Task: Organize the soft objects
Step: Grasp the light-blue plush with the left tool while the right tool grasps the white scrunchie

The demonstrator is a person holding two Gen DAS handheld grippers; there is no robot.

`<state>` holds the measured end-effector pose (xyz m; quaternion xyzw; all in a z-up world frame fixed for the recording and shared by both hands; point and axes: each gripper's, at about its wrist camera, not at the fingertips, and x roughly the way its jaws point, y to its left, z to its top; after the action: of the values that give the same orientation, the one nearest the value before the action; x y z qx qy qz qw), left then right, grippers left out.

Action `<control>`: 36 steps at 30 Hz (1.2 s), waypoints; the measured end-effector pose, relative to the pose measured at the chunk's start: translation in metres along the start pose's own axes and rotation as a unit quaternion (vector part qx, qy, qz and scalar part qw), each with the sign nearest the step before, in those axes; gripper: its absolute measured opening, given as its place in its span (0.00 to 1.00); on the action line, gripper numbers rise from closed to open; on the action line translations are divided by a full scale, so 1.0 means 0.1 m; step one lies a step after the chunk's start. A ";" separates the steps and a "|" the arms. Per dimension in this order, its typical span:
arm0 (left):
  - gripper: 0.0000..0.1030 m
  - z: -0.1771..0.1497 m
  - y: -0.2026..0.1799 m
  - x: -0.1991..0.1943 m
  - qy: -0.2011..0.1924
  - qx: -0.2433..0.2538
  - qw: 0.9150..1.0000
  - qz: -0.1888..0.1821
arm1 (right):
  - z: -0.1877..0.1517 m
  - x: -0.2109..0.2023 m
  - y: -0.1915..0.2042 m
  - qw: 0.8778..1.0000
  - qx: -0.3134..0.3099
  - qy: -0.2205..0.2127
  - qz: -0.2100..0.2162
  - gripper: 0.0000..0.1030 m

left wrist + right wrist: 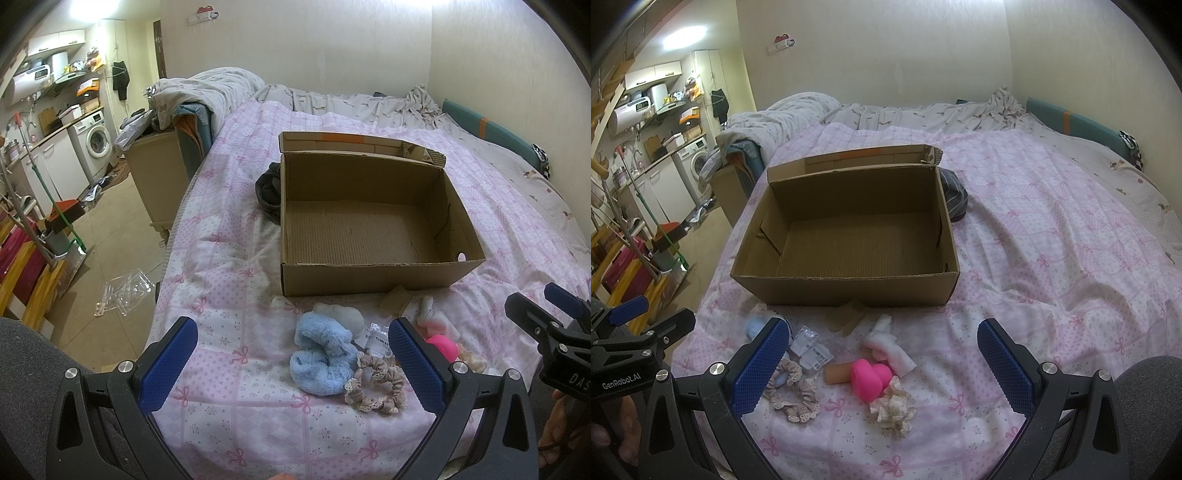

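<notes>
since every small thing on the bed [229, 369] looks soft and light, none of them should be hard to lift. the fluffy blue thing [321, 360] is thick and squashy, so a pinch across its fat middle should hold it well. the beige scrunchie [373, 384] is a thin ring with lace on its edge; a pinch on one side of the ring should do. the cream scrunchie [892, 406] is puffy and crumpled. the pink heart [870, 376] looks smooth, so it may slip, and a pinch across its sides seems best. the white soft thing [890, 347] looks floppy.

they all lie in a small pile at the near end of the bed, close together, some touching. just past them sits the cardboard box [373, 273], open on top, with nothing inside.

the left hand-held gripper [293, 363] hangs over the blue thing and the beige scrunchie, its jaws wide apart and holding nothing. the right hand-held gripper [882, 367] hangs over the pink heart, also wide apart and holding nothing.
</notes>
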<state>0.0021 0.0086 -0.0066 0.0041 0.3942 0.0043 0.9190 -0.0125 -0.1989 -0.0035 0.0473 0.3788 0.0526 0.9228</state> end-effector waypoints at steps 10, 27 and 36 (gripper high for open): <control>1.00 0.00 -0.01 0.00 0.000 0.001 1.000 0.000 | 0.03 -0.01 0.04 1.000 0.005 0.001 0.001 1.00; 1.00 0.42 0.41 0.10 0.058 -0.054 0.996 0.034 | 0.44 -0.03 -0.25 0.999 0.032 0.013 0.042 1.00; 1.00 0.35 0.55 0.70 0.178 -0.114 0.977 0.011 | 0.36 0.42 -0.48 0.996 0.060 0.066 0.021 1.00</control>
<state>0.0756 0.0642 -0.0326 -0.0968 0.5484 0.0598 0.8284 0.0452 -0.2429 -0.0133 0.1073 0.4403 0.0517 0.8899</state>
